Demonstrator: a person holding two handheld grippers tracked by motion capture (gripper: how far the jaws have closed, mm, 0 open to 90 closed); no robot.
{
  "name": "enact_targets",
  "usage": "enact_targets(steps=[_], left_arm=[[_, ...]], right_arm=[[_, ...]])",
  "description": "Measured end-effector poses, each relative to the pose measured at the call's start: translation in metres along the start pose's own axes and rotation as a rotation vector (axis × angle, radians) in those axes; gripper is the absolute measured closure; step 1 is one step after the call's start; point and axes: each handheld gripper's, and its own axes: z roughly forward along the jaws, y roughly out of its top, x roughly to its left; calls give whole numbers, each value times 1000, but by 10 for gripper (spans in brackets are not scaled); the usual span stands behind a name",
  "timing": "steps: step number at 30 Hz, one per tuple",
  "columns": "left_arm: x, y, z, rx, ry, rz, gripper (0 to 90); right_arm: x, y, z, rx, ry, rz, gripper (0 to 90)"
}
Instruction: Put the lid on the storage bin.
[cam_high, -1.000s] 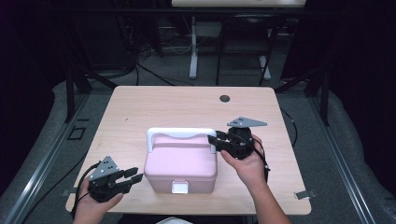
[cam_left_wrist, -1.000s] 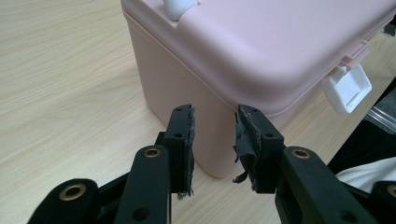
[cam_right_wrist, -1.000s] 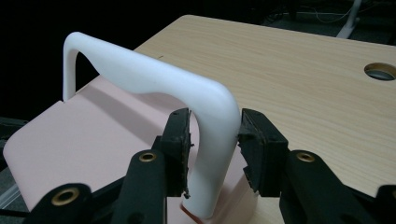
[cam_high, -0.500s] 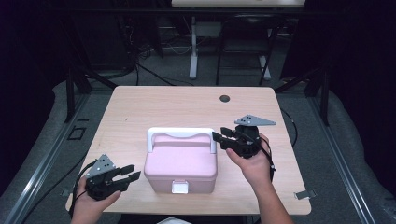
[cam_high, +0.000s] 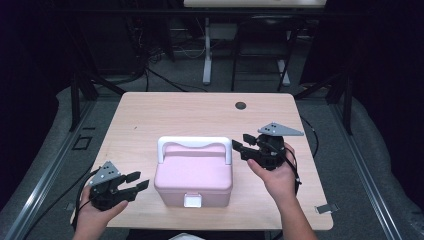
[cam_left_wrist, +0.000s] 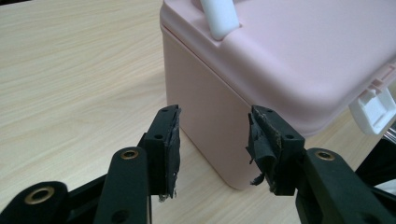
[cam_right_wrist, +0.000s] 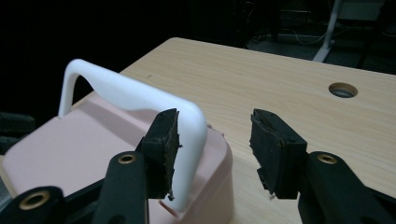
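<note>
The pink box sits on the counter, near the edge at 6 o'clock. Its white handle stands up over the lid, and its white latch faces you.

Your left gripper is at 9 o'clock from the box, low by its side. Its jaws are spread wide and hold nothing. It points at the box corner but seems not to touch it.

Your right gripper is at 3 o'clock, up by the handle. Its jaws are released too, with nothing between them. The handle end is just beside one jaw.
</note>
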Motion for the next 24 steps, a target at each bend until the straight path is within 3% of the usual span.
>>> enact_targets(steps=[8, 24], left_arm=[[12, 13, 6, -20, 13, -7, 503], [38, 28, 29, -40, 36, -62, 465]], right_arm=[[-12, -11, -3, 9, -41, 6, 474], [-20, -27, -3, 21, -63, -14, 436]])
